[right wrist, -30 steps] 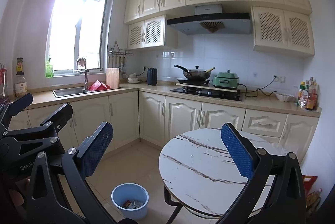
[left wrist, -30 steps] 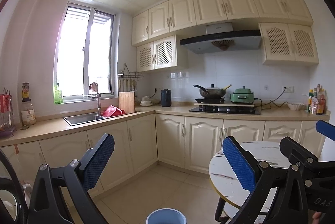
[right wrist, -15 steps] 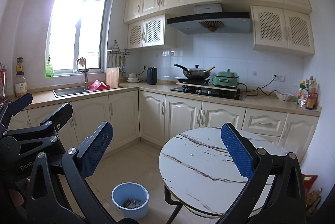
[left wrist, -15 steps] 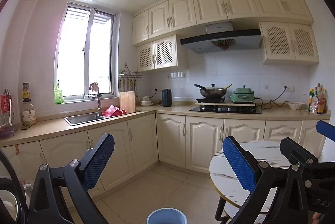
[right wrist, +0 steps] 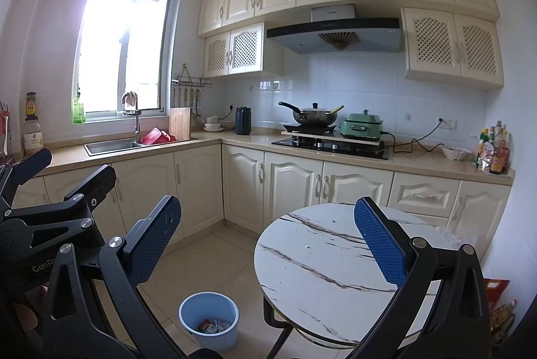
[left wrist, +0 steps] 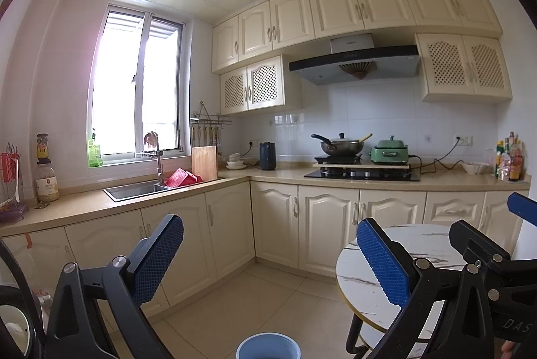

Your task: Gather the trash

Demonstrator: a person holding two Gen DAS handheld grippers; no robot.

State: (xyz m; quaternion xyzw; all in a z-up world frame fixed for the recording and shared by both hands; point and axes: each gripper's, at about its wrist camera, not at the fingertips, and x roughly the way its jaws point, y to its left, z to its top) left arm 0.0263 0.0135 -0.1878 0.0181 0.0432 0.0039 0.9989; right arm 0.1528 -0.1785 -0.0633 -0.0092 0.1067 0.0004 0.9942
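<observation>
Trash (right wrist: 212, 325), seemingly wrappers, lies in the blue bin (right wrist: 188, 312); both grippers' jaws gape wide apart, empty.

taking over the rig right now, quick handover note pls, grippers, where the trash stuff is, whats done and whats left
Left gripper: open, empty, held above the floor in front of the cabinets.
Right gripper: open, empty, held over the near edge of the round marble table.
Blue trash bin: on the floor left of the table, upright, with some wrappers already in the bottom.
Table: no large pieces left, only a few small crumbs or specks on top.
Done: whatever is in the bin. No other loose trash is visible.
Left: probably clear the specks, then check the floor and counter for anything missed.
</observation>
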